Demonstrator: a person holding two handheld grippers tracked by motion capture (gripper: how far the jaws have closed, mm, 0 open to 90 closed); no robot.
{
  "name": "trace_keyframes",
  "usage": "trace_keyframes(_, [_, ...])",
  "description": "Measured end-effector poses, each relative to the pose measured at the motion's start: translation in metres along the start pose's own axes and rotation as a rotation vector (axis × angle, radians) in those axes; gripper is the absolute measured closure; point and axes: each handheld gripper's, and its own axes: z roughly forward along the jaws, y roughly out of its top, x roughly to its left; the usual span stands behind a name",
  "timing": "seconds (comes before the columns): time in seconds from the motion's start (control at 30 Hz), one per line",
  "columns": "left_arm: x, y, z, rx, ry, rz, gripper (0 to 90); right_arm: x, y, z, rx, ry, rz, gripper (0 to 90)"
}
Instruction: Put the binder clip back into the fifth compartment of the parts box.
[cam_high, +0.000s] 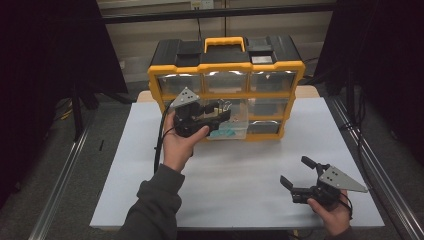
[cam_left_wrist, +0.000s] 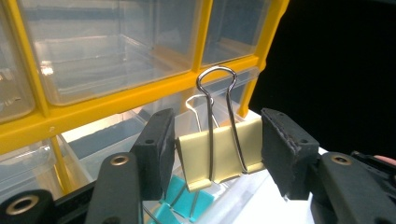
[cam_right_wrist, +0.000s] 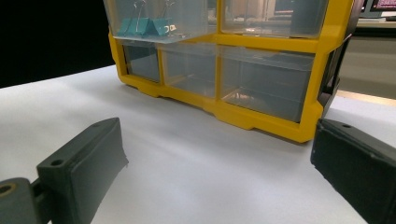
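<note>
A yellow and black drawer organizer stands at the back of the white table. Its middle drawer is pulled out and holds teal binder clips. My left gripper hovers over that drawer, shut on a gold binder clip that stands upright with its wire handles up. In the left gripper view the teal clips lie just below the gold one. My right gripper rests low at the table's front right, open, with nothing between its jaws.
The other clear drawers of the organizer are closed and look bare. The teal clips show in the open drawer at the top left of the right gripper view. Dark curtains and metal rails flank the table.
</note>
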Motion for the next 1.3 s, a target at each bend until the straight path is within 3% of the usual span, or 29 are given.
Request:
trace_keyframes(0.07, [0.002, -0.001, 0.003, -0.001, -0.009, -0.001, 46.6, 0.0, 0.0, 0.0, -0.002, 0.001, -0.003, 2.1])
trace_keyframes(0.17, [0.002, -0.001, 0.008, 0.006, 0.024, 0.008, 46.7, 0.0, 0.0, 0.0, -0.002, 0.002, 0.001, 2.1])
trace_keyframes(0.3, [0.004, -0.002, 0.014, -0.004, 0.026, 0.005, 46.6, 0.0, 0.0, -0.001, 0.001, 0.002, 0.002, 2.1])
trace_keyframes(0.37, [0.006, -0.004, 0.017, 0.014, 0.032, 0.022, 46.6, 0.0, 0.0, -0.001, -0.002, 0.001, 0.003, 2.0])
trace_keyframes(0.43, [0.007, -0.005, 0.019, 0.013, 0.026, 0.032, 38.5, 0.0, 0.0, 0.0, -0.003, 0.001, 0.0, 2.0])
trace_keyframes(0.47, [0.005, -0.005, 0.018, 0.014, 0.059, 0.04, 32.0, -0.001, 0.0, 0.0, -0.003, 0.002, -0.001, 2.0])
trace_keyframes(0.5, [0.006, -0.005, 0.018, 0.002, 0.036, 0.044, 29.3, -0.001, 0.0, 0.0, -0.003, 0.0, -0.002, 2.0])
trace_keyframes(0.57, [0.004, -0.004, 0.014, 0.006, 0.054, 0.048, 26.9, -0.001, 0.0, 0.001, -0.001, 0.001, -0.001, 2.0])
trace_keyframes(0.8, [0.004, -0.005, -0.011, -0.026, 0.048, 0.05, 10.3, -0.001, 0.0, -0.001, 0.002, 0.0, 0.003, 2.0])
trace_keyframes(1.13, [0.012, -0.04, -0.054, -0.047, 0.091, 0.068, 6.9, -0.001, 0.0, -0.002, -0.001, -0.006, 0.003, 2.0])
trace_keyframes(1.3, [0.017, -0.06, -0.068, -0.049, 0.091, 0.051, 5.2, 0.0, -0.001, -0.001, 0.003, 0.001, -0.003, 2.0])
